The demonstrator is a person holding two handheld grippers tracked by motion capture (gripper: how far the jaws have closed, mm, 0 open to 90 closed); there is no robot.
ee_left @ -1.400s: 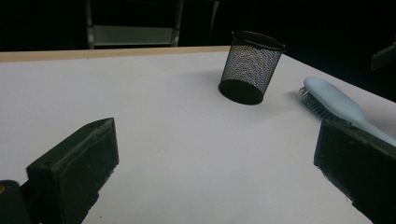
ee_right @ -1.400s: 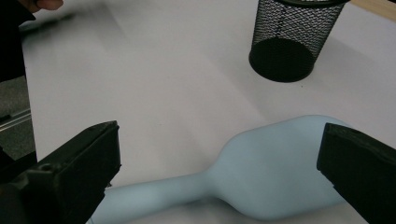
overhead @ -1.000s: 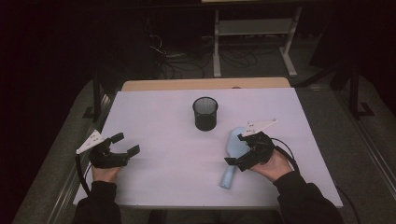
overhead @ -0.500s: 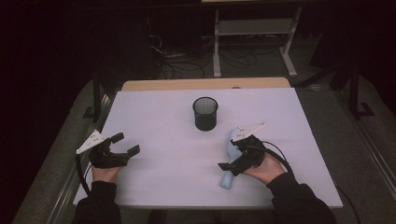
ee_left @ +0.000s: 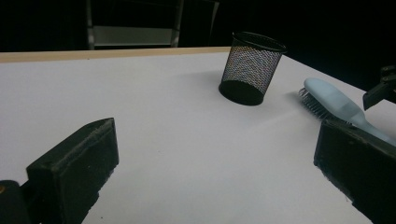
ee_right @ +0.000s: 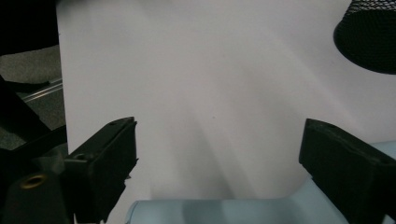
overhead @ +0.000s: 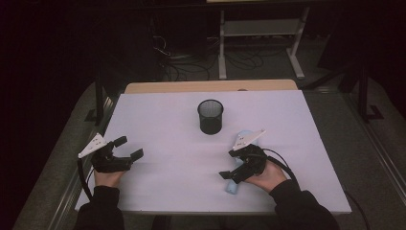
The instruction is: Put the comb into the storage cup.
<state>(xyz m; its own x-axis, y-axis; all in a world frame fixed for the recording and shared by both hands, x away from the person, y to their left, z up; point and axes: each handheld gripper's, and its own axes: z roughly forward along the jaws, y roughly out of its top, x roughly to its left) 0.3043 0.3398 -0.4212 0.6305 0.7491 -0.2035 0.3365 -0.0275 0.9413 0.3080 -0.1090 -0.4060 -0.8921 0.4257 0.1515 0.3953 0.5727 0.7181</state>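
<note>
1. Dark surroundings frame a white table (overhead: 158,120), with a black mesh cup (overhead: 210,116) standing upright near its far middle.
2. Nearer the person's right side lies a pale blue hairbrush (ee_left: 334,103), flat on the table; its head points toward the cup, and its handle runs back toward the person.
3. From above, the right gripper (overhead: 233,164) sits directly over the brush's handle, covering its middle, so that only the head and the handle's end show.
4. The right gripper view looks along that gripper's jaws, which stand spread with the blue handle (ee_right: 224,211) low between them; they have just been closing a little, and the pads do not yet press on it.
5. The left gripper (overhead: 130,147) rests at the table's left, well apart from the brush, with its jaws wide and nothing between them.
6. Seen from the left gripper, the brush lies just right of the cup, bristles down.
</note>
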